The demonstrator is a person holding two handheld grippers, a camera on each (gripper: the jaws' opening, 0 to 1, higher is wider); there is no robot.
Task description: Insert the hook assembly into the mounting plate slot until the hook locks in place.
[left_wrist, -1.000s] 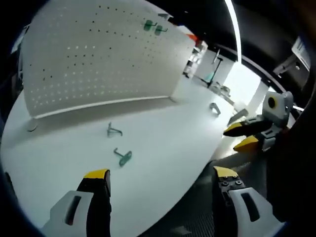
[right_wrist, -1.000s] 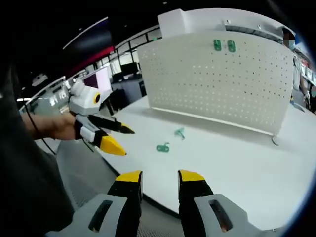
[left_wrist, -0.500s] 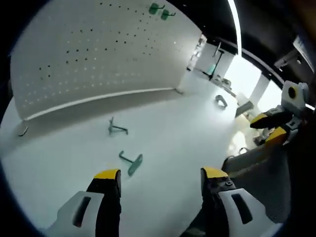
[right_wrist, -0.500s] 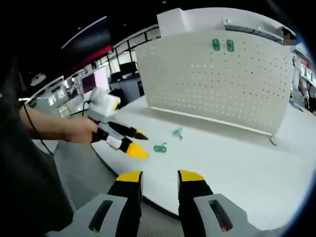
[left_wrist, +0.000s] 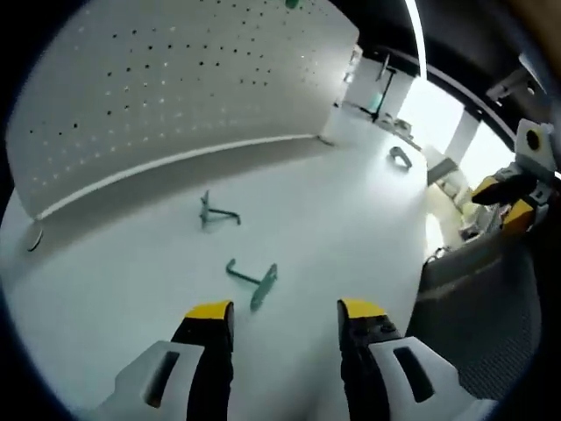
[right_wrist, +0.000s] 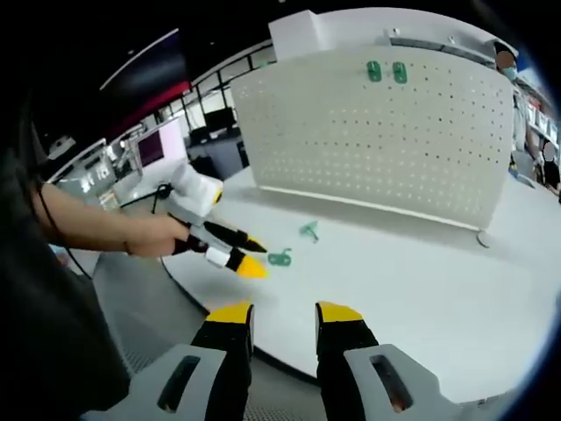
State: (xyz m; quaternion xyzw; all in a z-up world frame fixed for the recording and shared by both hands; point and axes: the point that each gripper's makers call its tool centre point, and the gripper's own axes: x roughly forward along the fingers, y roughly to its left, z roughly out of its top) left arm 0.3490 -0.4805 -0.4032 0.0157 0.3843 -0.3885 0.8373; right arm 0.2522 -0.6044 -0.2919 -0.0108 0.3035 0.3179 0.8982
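**Left gripper poised over the near hook, nothing picked up**

The white table [left_wrist: 351, 219] spreads wide in the left gripper view, and at its far edge stands the big white pegboard [left_wrist: 175, 96], upright, running from 9 o'clock round to 1 o'clock. In the right gripper view that board [right_wrist: 377, 140] carries two green hooks [right_wrist: 387, 72] hung side by side near its top edge, at 12 o'clock.

Down on the tabletop, the left gripper [left_wrist: 285, 311] hangs with its yellow-tipped jaws spread apart and gripping nothing. Just above them lies a green hook assembly [left_wrist: 252, 281], flat on the table. A second green hook [left_wrist: 215, 213] sits beyond it, nearer the board. A small grey loop [left_wrist: 401, 157] rests well apart at 2 o'clock.

The right gripper [right_wrist: 283, 316] holds back off the table's near edge, jaws parted with a narrow gap, empty.
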